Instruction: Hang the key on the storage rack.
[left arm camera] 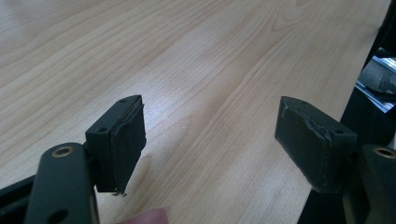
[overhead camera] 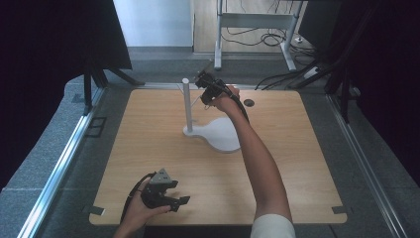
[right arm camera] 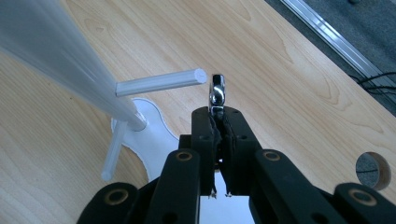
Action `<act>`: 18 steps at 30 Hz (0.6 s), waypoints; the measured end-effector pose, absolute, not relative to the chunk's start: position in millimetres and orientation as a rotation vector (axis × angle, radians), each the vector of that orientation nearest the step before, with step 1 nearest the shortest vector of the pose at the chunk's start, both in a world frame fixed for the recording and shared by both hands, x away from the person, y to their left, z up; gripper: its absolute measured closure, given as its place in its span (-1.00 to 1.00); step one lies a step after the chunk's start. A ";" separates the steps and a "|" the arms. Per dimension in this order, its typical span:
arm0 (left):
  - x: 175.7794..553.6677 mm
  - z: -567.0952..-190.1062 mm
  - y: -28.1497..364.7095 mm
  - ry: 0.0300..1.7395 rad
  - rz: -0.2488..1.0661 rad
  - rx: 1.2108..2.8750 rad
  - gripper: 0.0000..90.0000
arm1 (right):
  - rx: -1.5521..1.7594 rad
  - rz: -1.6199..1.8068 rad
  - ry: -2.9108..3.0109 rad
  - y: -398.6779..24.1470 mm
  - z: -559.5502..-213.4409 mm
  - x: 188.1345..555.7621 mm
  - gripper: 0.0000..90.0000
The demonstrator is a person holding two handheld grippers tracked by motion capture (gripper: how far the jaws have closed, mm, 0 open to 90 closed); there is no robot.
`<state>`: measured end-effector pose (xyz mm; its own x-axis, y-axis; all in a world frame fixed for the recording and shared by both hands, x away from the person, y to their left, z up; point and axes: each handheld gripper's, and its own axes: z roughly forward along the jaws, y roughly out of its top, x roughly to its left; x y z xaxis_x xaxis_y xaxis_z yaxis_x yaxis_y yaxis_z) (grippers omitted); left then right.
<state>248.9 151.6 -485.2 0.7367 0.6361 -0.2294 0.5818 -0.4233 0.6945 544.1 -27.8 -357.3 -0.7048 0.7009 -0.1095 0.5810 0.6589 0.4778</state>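
Near the far edge of the table (overhead camera: 148, 163), a white peg stand (overhead camera: 218, 134): light, rigid plastic, tippable, with no container anywhere to fill. Above it, right tongs (right arm camera: 217, 114) pressed together on a small shiny metal piece (right arm camera: 217, 93) beside a peg (right arm camera: 161, 81) — hard, slippery, best pinched across its flat. By the near edge, left tongs (left arm camera: 210, 135) spread, empty.
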 end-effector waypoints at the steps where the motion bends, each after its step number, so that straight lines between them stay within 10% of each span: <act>1: 249.1 -485.0 152.0 0.912 0.085 2.134 -0.45 | 1.034 0.605 2.593 -28.1 -357.1 544.3 0.86; 18: 248.8 -486.1 153.1 0.914 0.088 2.148 -0.45 | 1.016 0.606 2.587 -20.9 -351.3 545.9 0.86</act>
